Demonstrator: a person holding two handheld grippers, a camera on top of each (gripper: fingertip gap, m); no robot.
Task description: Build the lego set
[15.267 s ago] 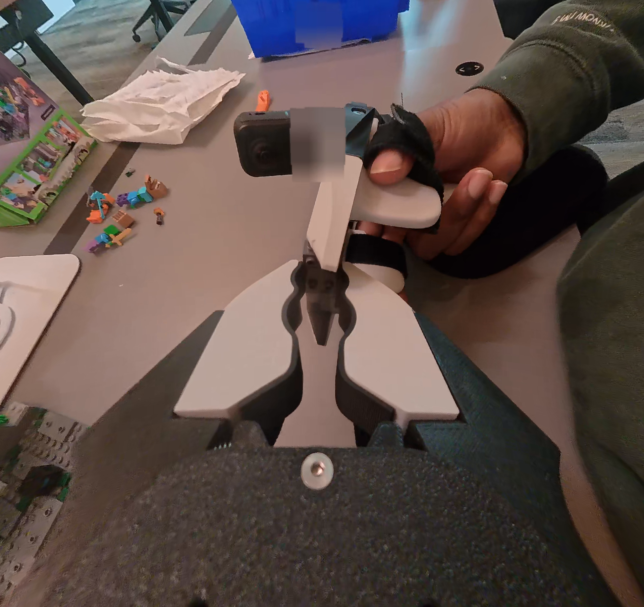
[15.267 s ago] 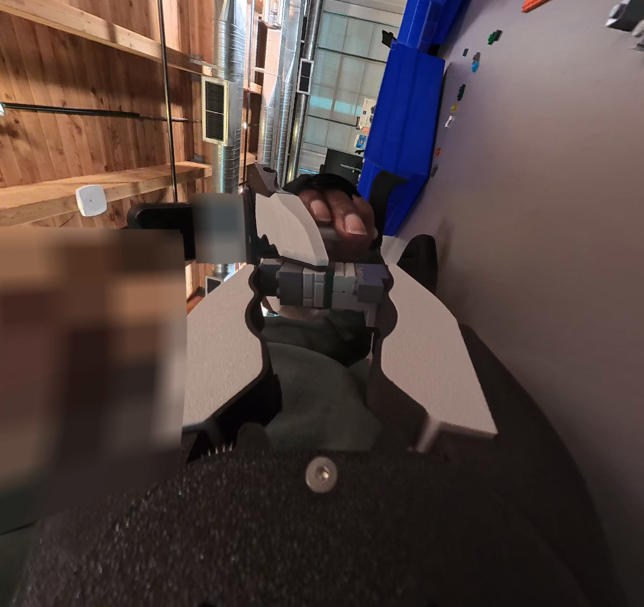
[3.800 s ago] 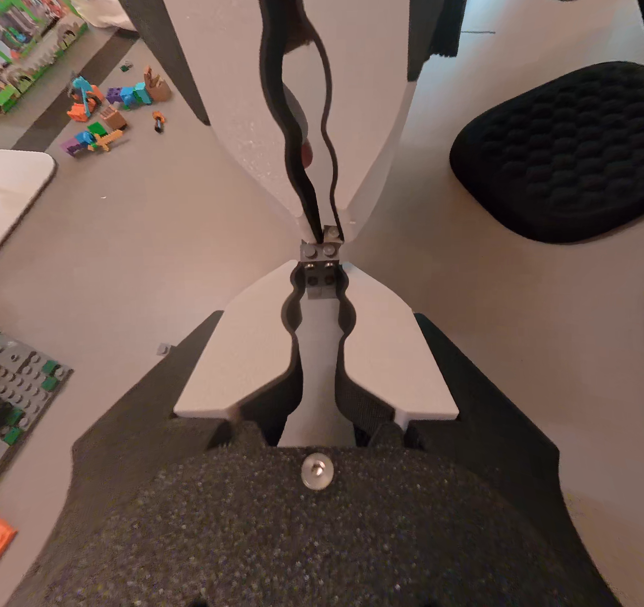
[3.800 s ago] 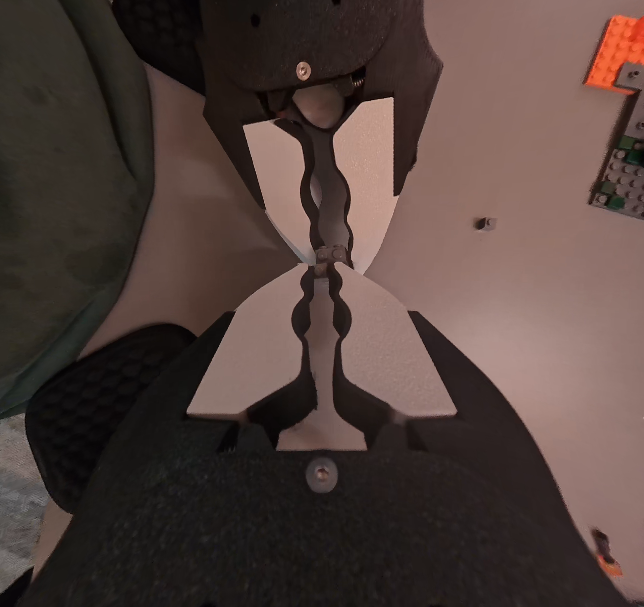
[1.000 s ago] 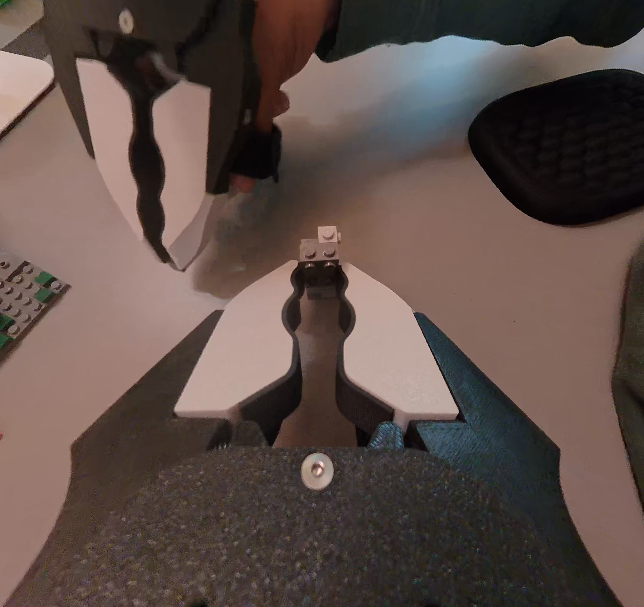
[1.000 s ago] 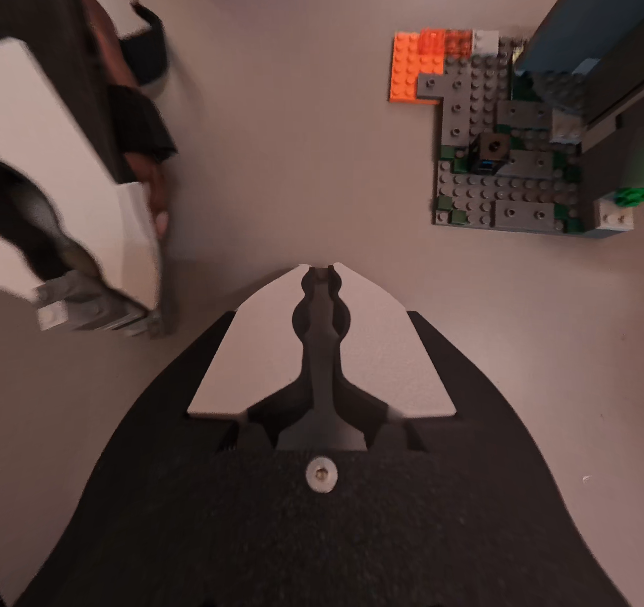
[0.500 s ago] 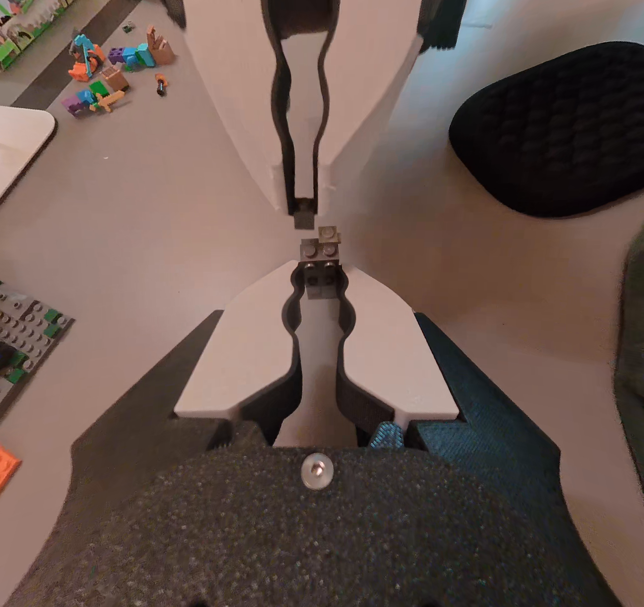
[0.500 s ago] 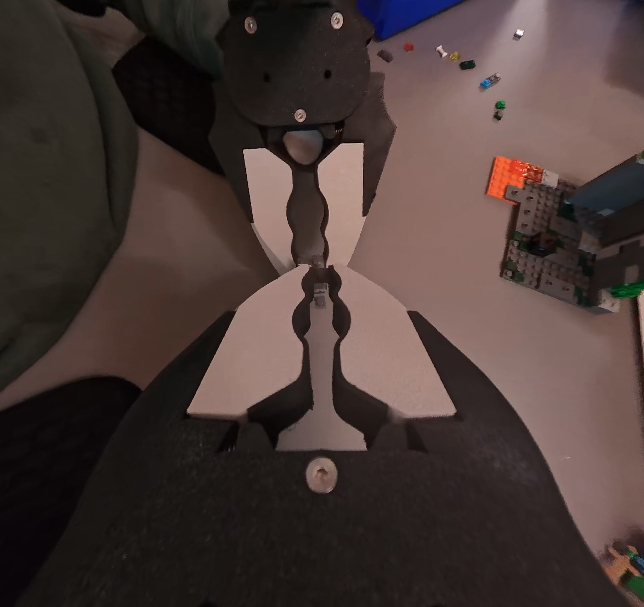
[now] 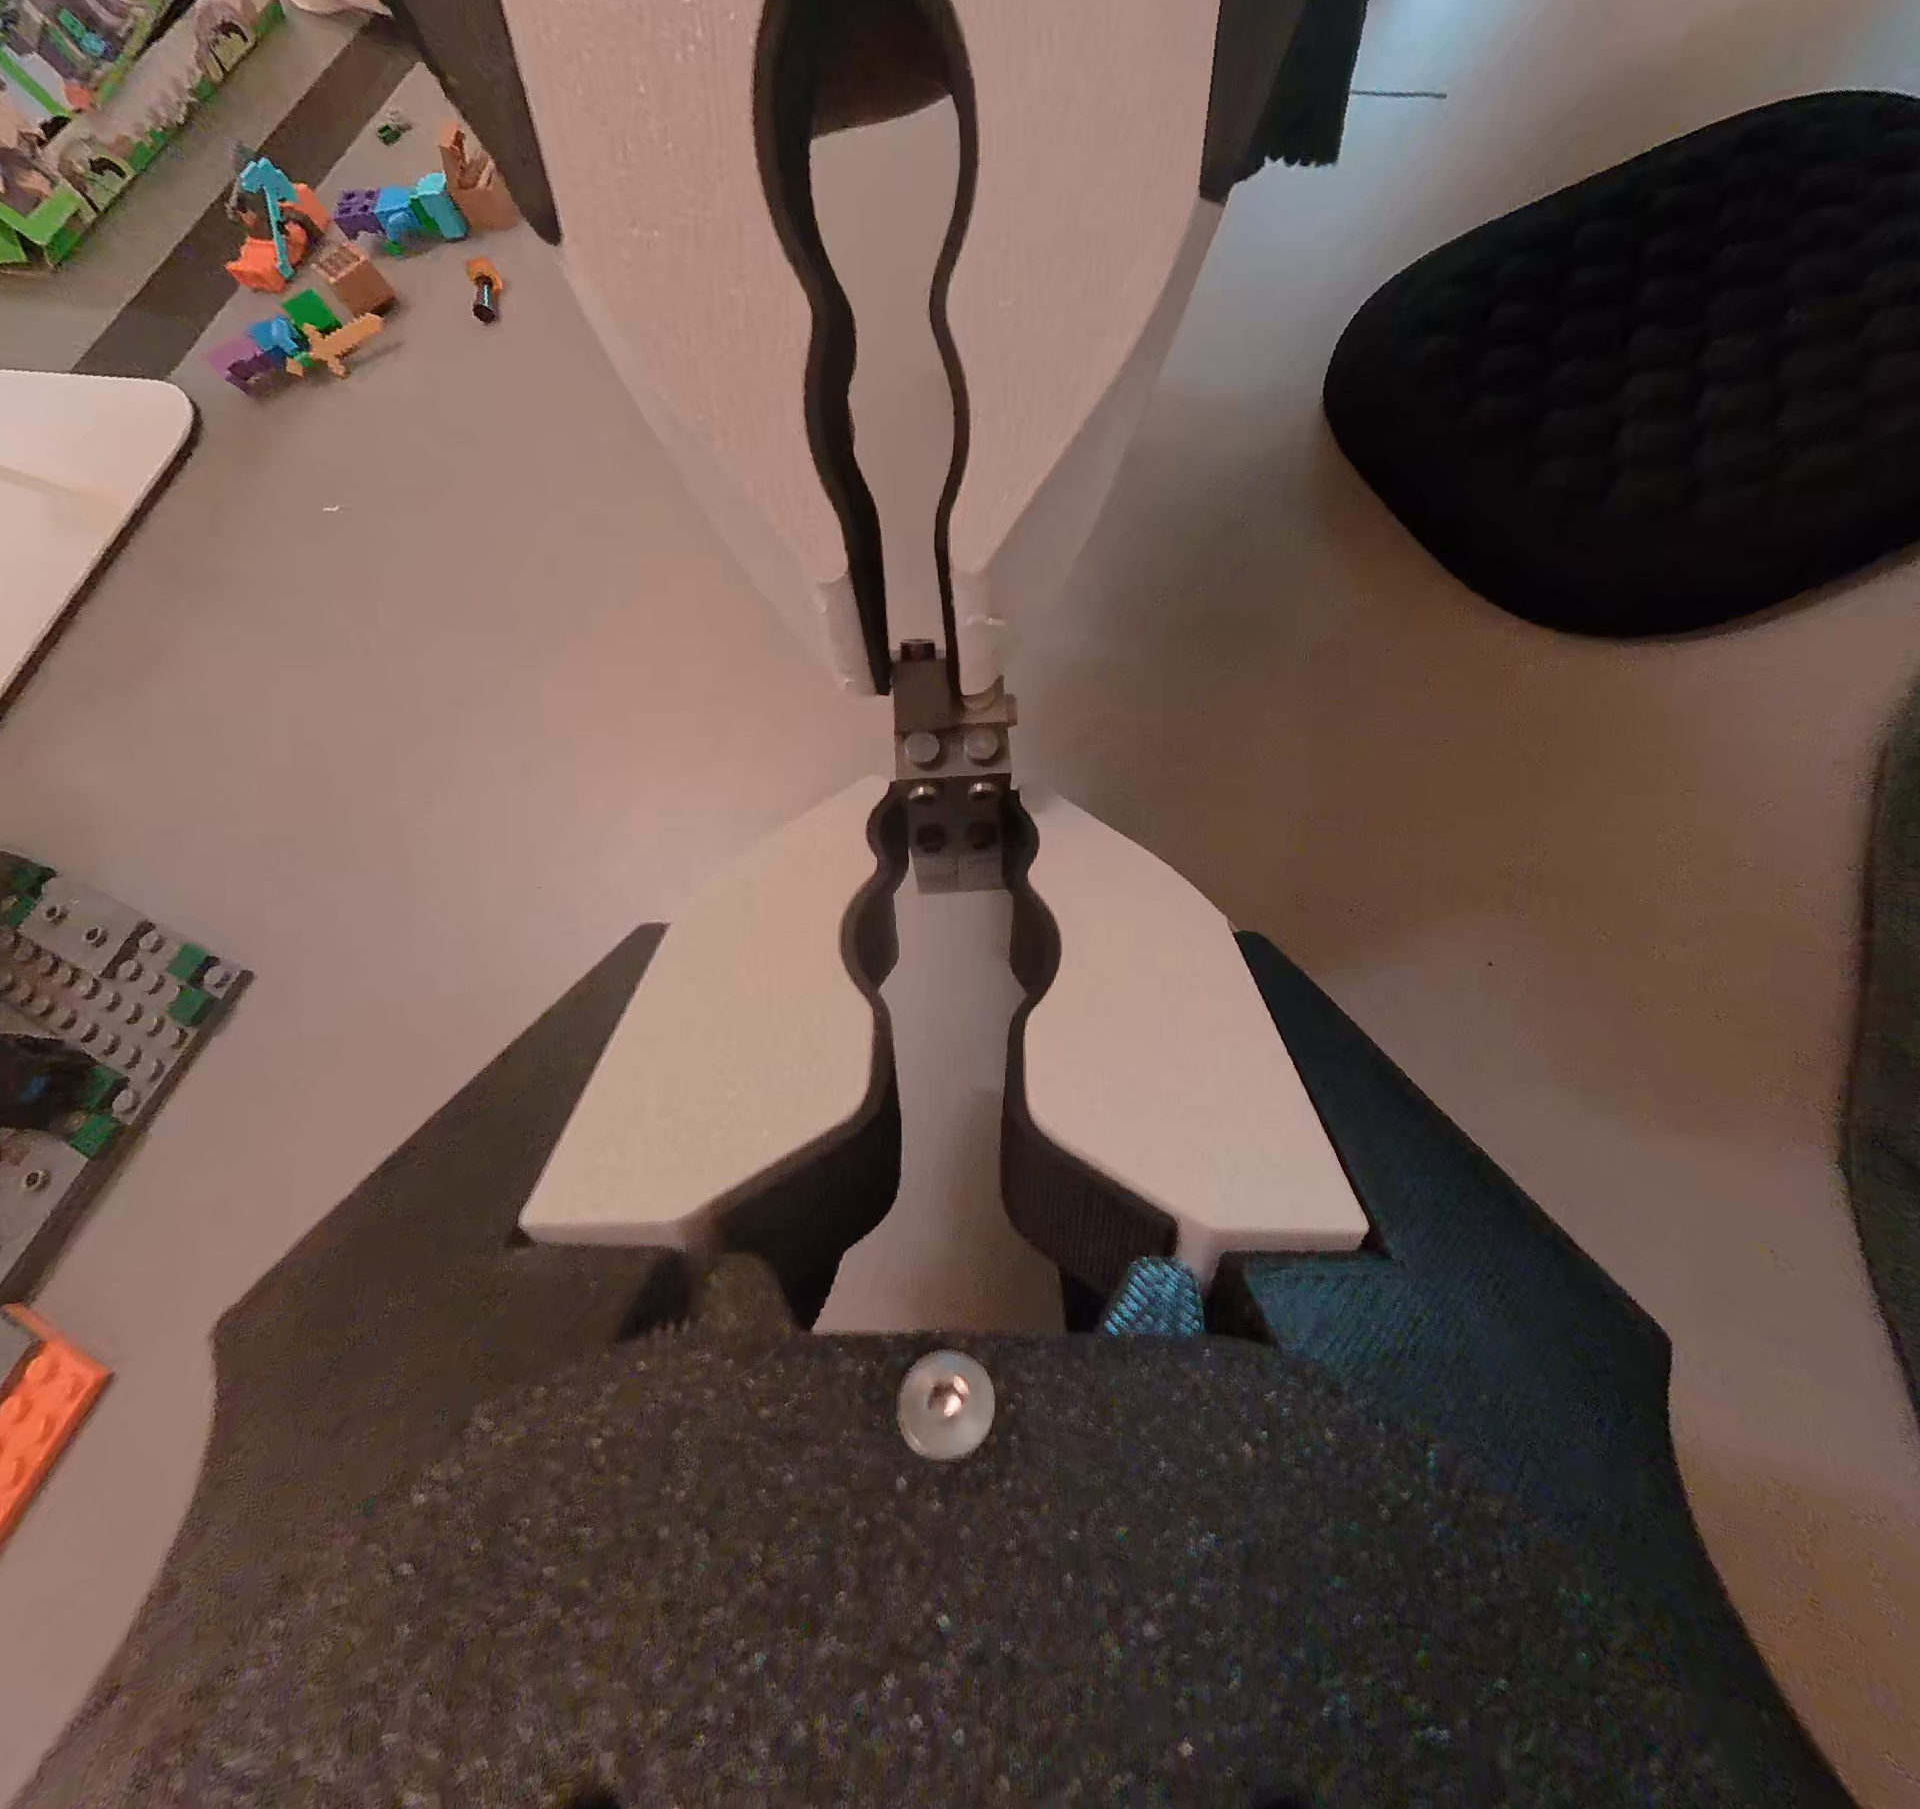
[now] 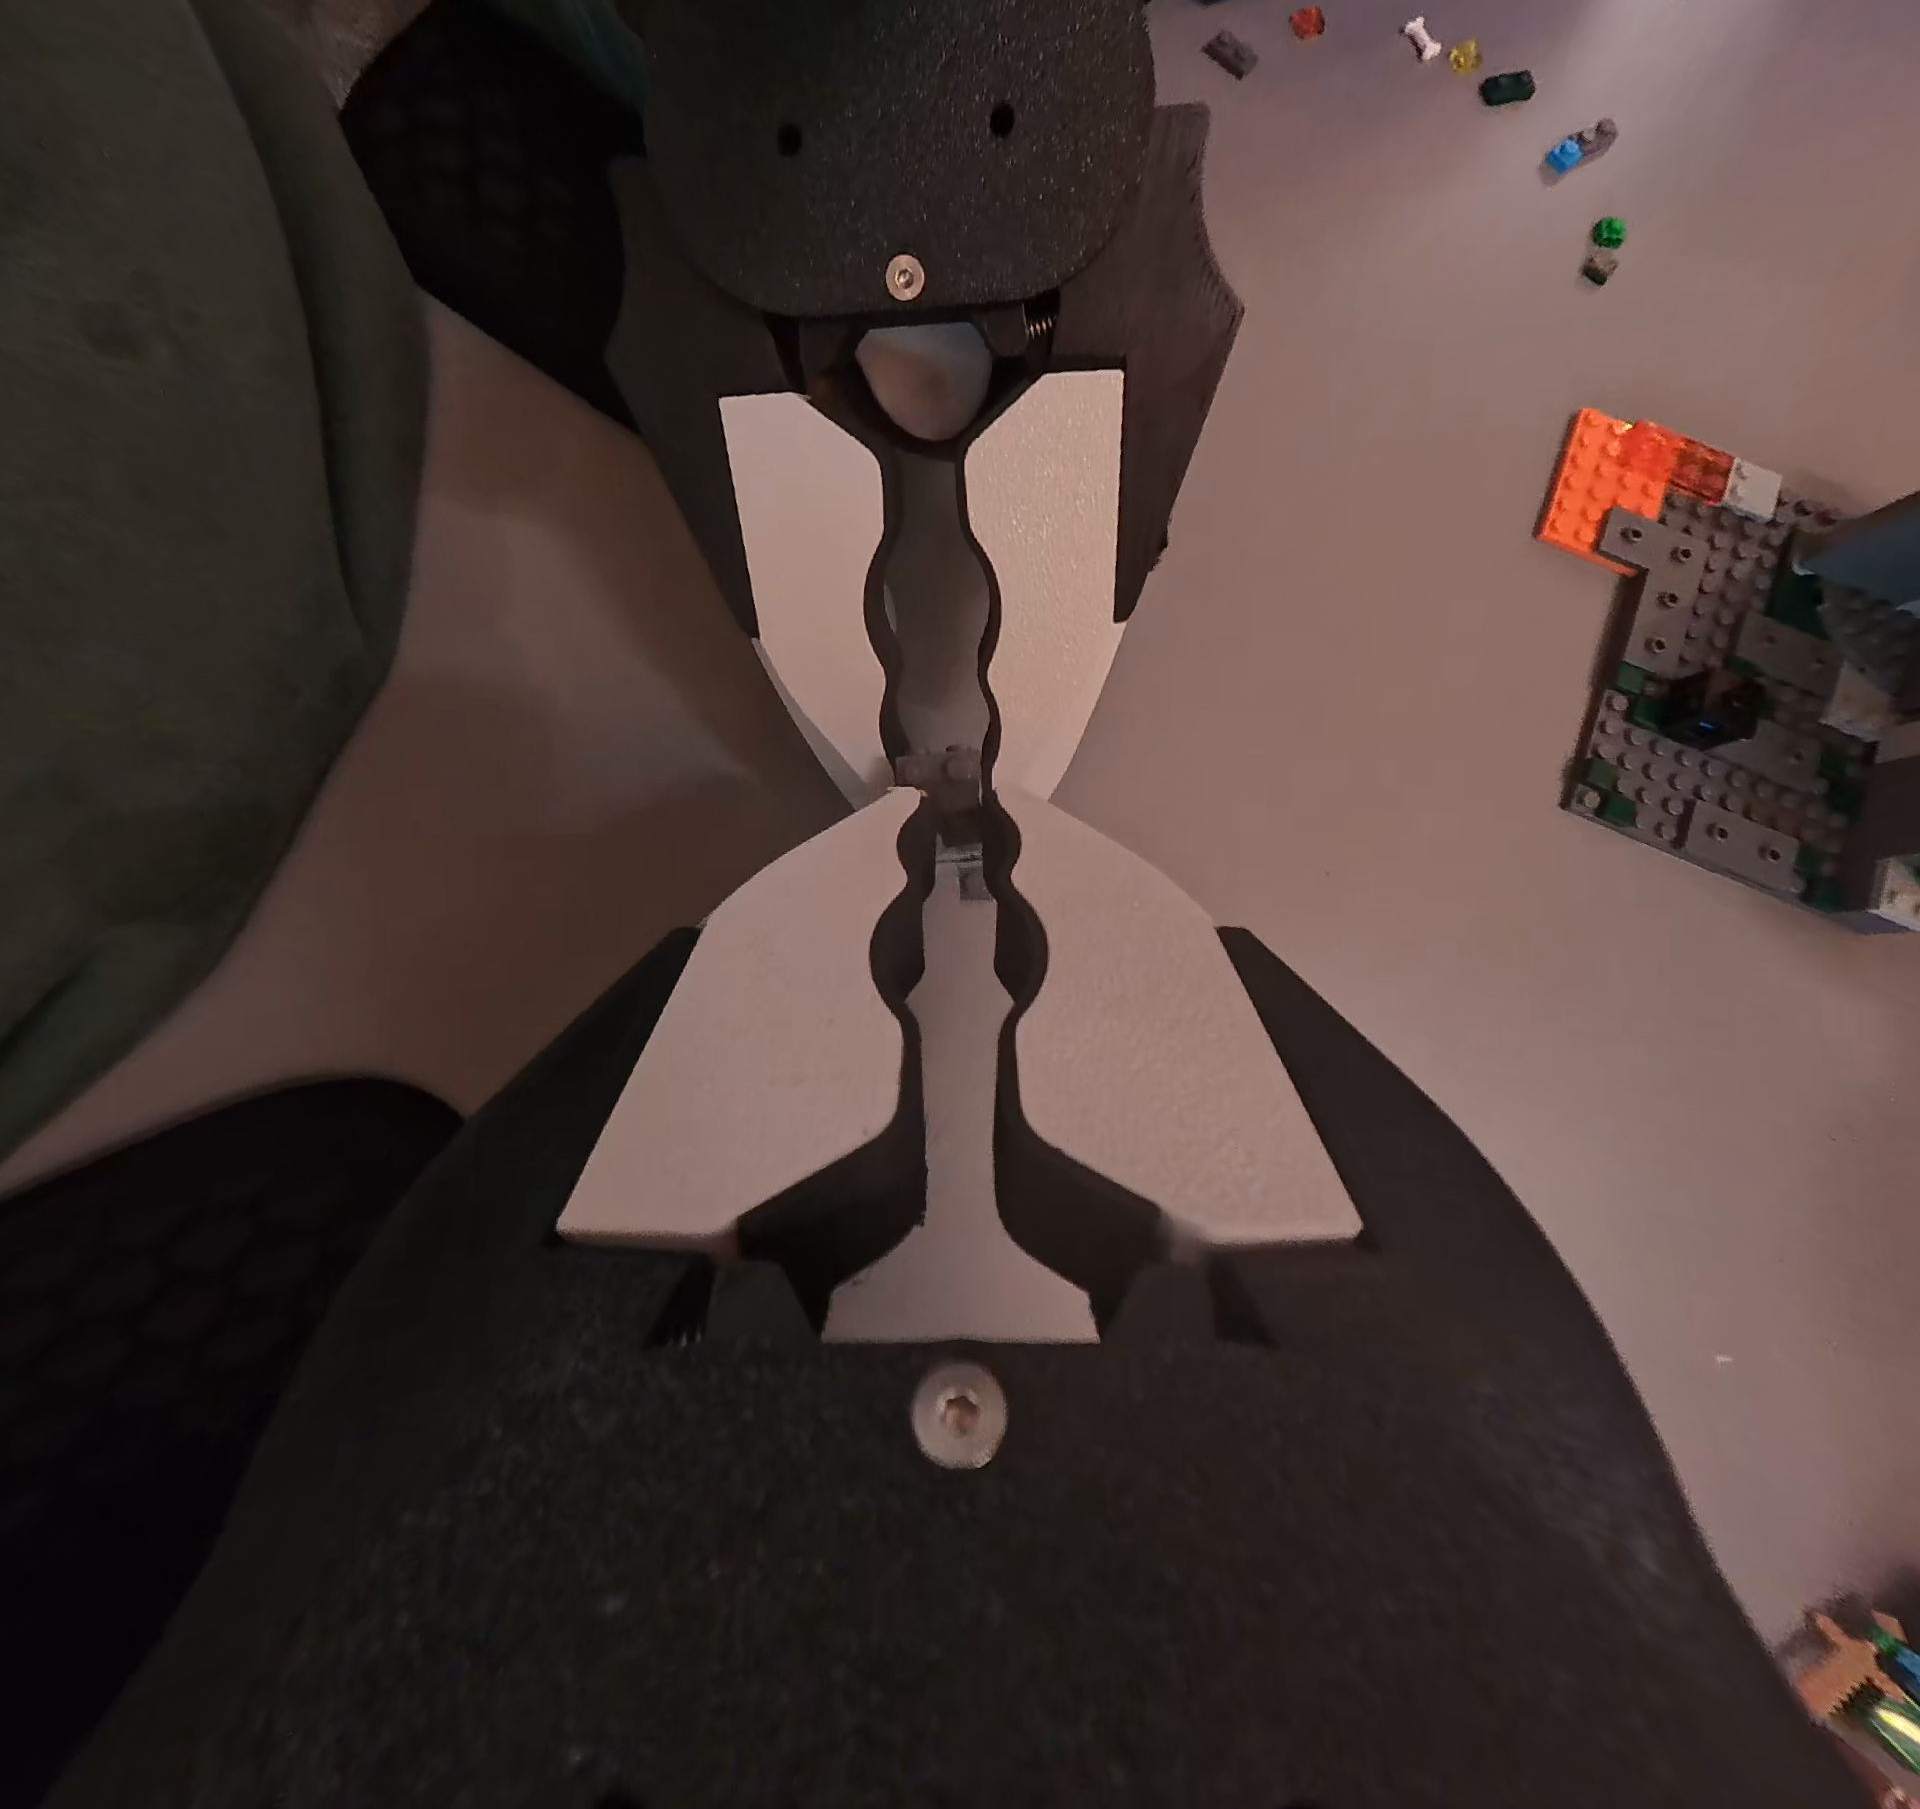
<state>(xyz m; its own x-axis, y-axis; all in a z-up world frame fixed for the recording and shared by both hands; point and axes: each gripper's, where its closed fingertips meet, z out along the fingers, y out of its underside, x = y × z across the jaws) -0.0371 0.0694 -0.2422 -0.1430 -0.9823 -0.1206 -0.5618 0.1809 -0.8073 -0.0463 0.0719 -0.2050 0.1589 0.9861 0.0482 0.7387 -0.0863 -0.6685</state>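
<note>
In the left wrist view my left gripper point(image 9: 954, 809) is shut on a small grey brick assembly point(image 9: 954, 757) and holds it above the table. My right gripper point(image 9: 920, 663) comes in from the top, shut on a small dark grey brick point(image 9: 923, 684) that touches the left part of the assembly's top. A light grey piece point(image 9: 989, 710) sits on the assembly beside it. In the right wrist view my right gripper point(image 10: 958, 809) meets the left gripper point(image 10: 940, 772) tip to tip, with the dark brick point(image 10: 961, 829) against the assembly point(image 10: 940, 767).
The partly built model on a grey baseplate point(image 10: 1714, 720) with an orange plate point(image 10: 1600, 492) lies on the table. Loose pieces point(image 10: 1496, 86), minifigure parts point(image 9: 343, 253), the set's box point(image 9: 94, 45), a black pad point(image 9: 1662, 357) and a white board point(image 9: 73, 471) surround it. The tips of both grippers are at nearly the same place.
One second ago my right gripper was off to the side, apart from the left. It came back holding the dark brick and closed the small gap, so the brick now touches the assembly.
</note>
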